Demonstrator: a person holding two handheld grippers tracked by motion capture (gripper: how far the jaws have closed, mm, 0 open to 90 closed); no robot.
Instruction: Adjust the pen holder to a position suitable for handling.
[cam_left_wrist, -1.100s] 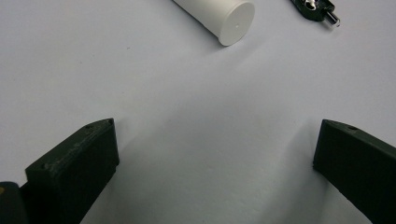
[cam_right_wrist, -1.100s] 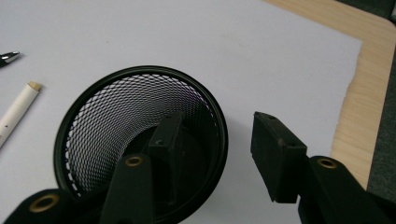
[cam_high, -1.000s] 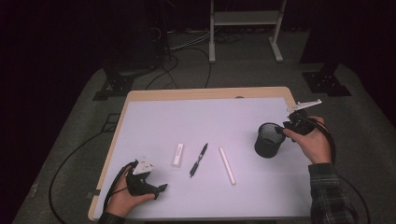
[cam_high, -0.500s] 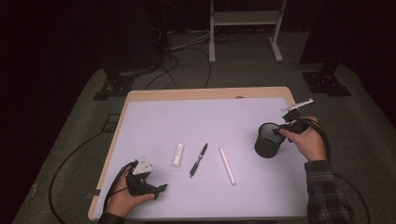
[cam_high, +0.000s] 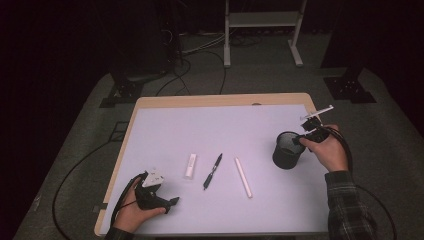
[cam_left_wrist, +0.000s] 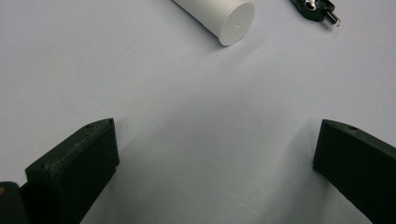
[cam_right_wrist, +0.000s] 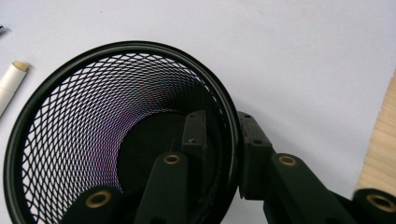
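Two grippers are in play, and the action is on the right: the right gripper (cam_right_wrist: 223, 140) has just been closing and now pinches the wall of the black wire-mesh cup (cam_high: 288, 150), one jaw inside the rim, the other outside. That cup stands upright near the right edge of the white-topped surface (cam_high: 225, 125), close to where the pale wooden border (cam_right_wrist: 380, 149) begins. Grasp made, I'd say; the next move looks like a lift or a drag, and it calls for a firm pinch on that thin mesh so the cup doesn't swing or tip.

Over on the left, the left gripper (cam_high: 155, 192) rests low by the near corner, jaws spread wide, nothing between them.

Between the two hands lie three small things in a loose row: a short white stick (cam_high: 190, 165), a black pen (cam_high: 213, 171) and a long white tube (cam_high: 243, 177). Plenty of bare room lies behind them towards the far edge; the tight spot is the right border beside the cup.
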